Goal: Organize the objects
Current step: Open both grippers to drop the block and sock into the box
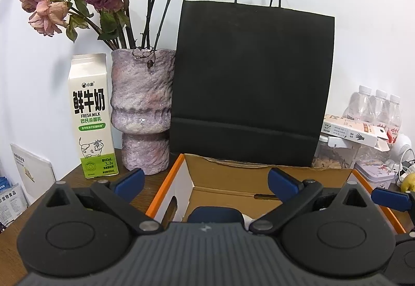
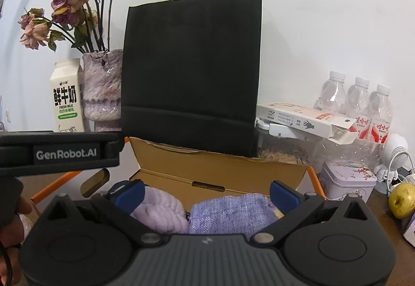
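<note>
An open cardboard box with an orange rim stands on the brown table in front of both grippers. My left gripper is open above the box's near left part, with nothing between its blue pads. A dark blue item lies in the box below it. My right gripper is open too, over a folded lilac knit and a purple woven cloth lying side by side in the box. Its pads touch neither. The left gripper's body shows at the left, held by a hand.
A tall black paper bag stands right behind the box. To its left are a vase of dried roses and a milk carton. On the right stand water bottles, a clear container, a tin and a yellow-green fruit.
</note>
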